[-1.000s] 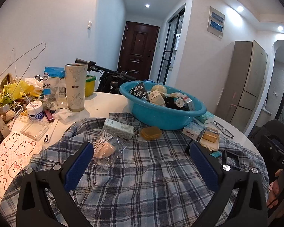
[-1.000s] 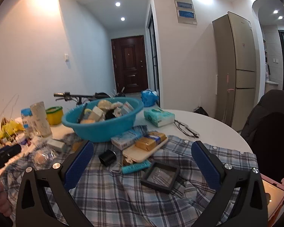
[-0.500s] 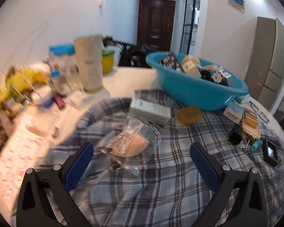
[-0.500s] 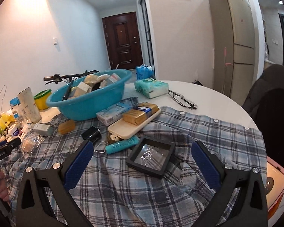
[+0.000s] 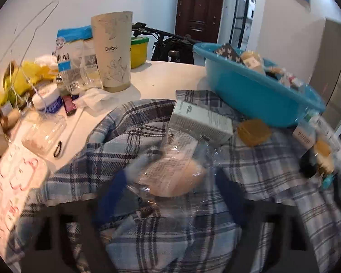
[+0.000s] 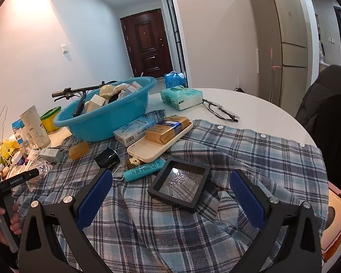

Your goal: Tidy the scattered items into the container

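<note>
Scene: round white desk (image 6: pixel 257 111) half covered by plaid shirt (image 6: pixel 238 150), items scattered on it.
Container: blue basin (image 6: pixel 106 122) on far part of desk, already holding boxes and small items.
Left hand-held gripper (image 5: pixel 170 195): blurred, jaws closing around clear bag (image 5: pixel 170 173) with peach-coloured lump inside; bag between blue pads, contact with pads unclear from blur.
Bag place: on shirt, just in front of white box (image 5: pixel 200 122), well short of basin.
Near basin, left view: amber case (image 5: pixel 253 132) on shirt beside white box; beige cup (image 5: pixel 113 52) upright on bare desk to the left.
Right hand-held gripper (image 6: pixel 170 195): jaws wide, nothing between pads, hovering over shirt.
Ahead of right gripper: black square tray (image 6: pixel 179 186) flat on shirt, teal tube (image 6: pixel 144 170) just left of it, black cube (image 6: pixel 106 157) beyond.
Further back: cream tray (image 6: pixel 147 150) with brown packet (image 6: pixel 168 129) on it, blue-white carton (image 6: pixel 134 132) leaning at basin.
Bare desk: tissue pack (image 6: pixel 181 96), glasses (image 6: pixel 220 111) to its right.
Person: hand (image 6: pixel 2 220) at left edge gripping the left gripper's handle.
</note>
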Motion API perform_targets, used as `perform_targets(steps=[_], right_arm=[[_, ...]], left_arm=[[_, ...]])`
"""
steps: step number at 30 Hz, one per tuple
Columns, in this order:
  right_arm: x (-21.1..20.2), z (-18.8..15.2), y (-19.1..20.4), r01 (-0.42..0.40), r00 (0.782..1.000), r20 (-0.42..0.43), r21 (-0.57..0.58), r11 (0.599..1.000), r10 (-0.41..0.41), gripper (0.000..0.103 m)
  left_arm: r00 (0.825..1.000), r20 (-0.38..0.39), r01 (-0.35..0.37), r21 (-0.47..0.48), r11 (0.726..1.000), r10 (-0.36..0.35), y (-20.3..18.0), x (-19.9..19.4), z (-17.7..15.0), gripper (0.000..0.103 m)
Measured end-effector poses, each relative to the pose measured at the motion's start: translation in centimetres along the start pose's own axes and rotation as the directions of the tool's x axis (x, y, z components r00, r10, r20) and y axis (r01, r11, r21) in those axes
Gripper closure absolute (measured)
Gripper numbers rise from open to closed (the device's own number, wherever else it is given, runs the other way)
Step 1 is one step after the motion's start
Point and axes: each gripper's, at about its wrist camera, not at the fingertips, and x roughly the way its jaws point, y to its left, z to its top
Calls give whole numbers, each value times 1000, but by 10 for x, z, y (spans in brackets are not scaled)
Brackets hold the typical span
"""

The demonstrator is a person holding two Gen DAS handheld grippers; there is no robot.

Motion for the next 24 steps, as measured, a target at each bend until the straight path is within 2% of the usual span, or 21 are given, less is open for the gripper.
perform_targets(steps=[2,3,6,9,12,15,17,19,21,24], right_arm=[[2,0,-1,-9,1000,-8,10,1000,9,0],[2,0,-2,-14,1000,-11,11,1000,14,0],[2,0,-2,-13,1000,-8,7,1000,13,0],[1,1,-2,-4,1000,-6,-1,1000,4,0],[1,1,-2,12,1000,-2,-4,1000,-12,0],[3,1,-3,17,1000,-9,3,1000,-17,0],[5,0,-3,18,1000,-18,6,1000,-18,0],[6,-1,-3,20,999,-26,5,1000,-20,0],[5,-1,-2,32,999,-30,-2,999,-32,0],[5,-2,-3,50,998,-34,-11,999,-50,0]], left_arm=[[1000,12,-6,15,1000,6,-3,-3,-1,42],[999,36,10,23,1000,-10,-4,-7,-2,46],[993,115,14,53,998,-20,-10,-23,-4,47],[989,141,36,63,997,-44,-17,-41,-7,47],[978,142,148,42,988,-152,-26,-65,-12,47],[952,135,279,-8,960,-275,-31,-83,-20,47],[940,132,319,-12,948,-315,-37,-90,-24,47],[942,132,310,9,951,-309,-48,-93,-28,47],[953,123,276,27,961,-277,-56,-91,-31,46],[950,117,287,30,958,-288,-60,-88,-34,47]])
